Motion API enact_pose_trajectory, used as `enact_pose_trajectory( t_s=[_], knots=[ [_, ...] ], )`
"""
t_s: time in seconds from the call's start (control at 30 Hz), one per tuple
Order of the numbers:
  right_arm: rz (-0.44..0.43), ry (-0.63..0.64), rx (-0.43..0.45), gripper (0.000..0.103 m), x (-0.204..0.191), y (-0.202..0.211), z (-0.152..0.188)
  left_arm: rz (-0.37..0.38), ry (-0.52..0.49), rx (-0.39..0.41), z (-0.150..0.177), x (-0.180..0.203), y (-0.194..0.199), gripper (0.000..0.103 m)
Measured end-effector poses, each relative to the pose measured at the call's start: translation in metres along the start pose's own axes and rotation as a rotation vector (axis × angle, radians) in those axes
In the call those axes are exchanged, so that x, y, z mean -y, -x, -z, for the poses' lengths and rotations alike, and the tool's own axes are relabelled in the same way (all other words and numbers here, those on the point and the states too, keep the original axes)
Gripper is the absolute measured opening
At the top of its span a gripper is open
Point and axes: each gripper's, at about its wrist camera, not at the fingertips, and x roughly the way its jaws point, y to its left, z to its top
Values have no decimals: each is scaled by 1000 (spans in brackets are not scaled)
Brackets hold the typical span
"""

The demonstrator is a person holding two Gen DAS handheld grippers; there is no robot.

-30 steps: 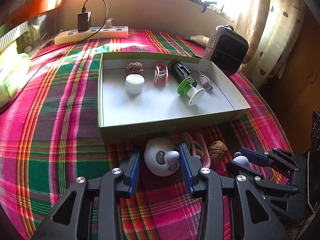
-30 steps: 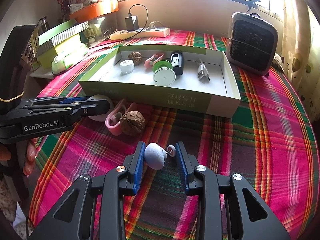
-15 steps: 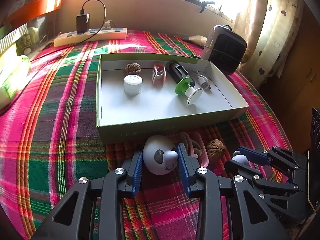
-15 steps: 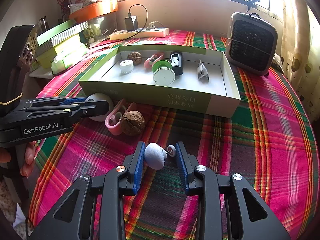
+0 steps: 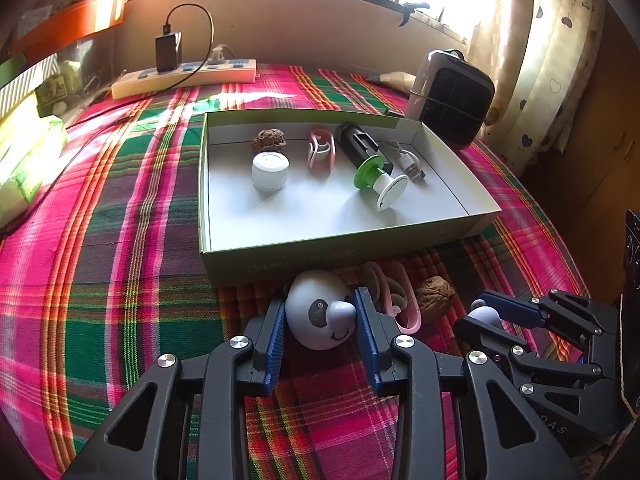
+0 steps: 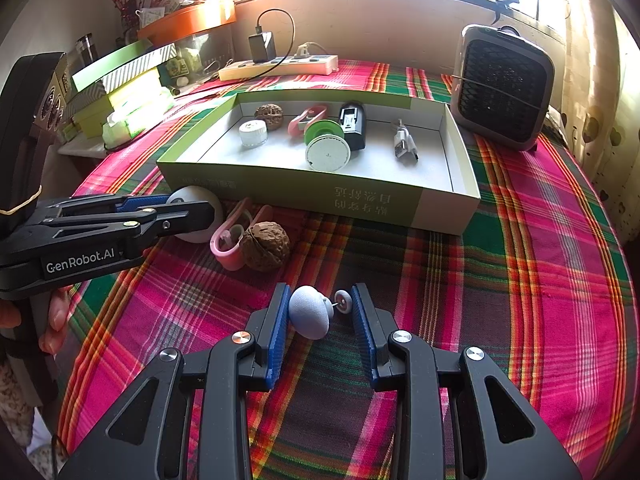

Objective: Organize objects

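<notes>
My left gripper (image 5: 320, 316) is shut on a white round toy with a face (image 5: 318, 314), just in front of the green cardboard box (image 5: 280, 262); it also shows in the right wrist view (image 6: 188, 216). My right gripper (image 6: 320, 312) is shut on a small blue-grey knob with a pin (image 6: 310, 316), low over the cloth. A pink clip (image 6: 228, 240) and a walnut (image 6: 265, 246) lie between the two grippers. The box holds a walnut (image 5: 269, 141), a white cap (image 5: 270, 170), a pink clip (image 5: 320, 150), a green spool (image 5: 378, 180), a black block (image 5: 360, 144) and a USB plug (image 5: 406, 160).
A plaid cloth (image 5: 100, 240) covers the table. A small black heater (image 6: 504, 88) stands behind the box on the right. A power strip (image 5: 184, 78) with a charger lies at the back. Green boxes (image 6: 120, 92) are stacked at the left. Curtains (image 5: 540, 60) hang on the right.
My left gripper has closed in on the white toy and drawn back slightly from the box. My right gripper and the knob have barely moved.
</notes>
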Motion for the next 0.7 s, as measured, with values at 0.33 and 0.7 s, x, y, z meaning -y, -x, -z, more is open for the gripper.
enact_pose_trajectory(
  t_s=[0.33, 0.7],
  knots=[
    [-1, -2, 11, 32, 0, 3, -1, -18, -18, 27, 3, 1, 9, 31],
    [-3, -4, 29, 32, -2, 10, -1, -30, -52, 55, 7, 8, 21, 31]
  ],
)
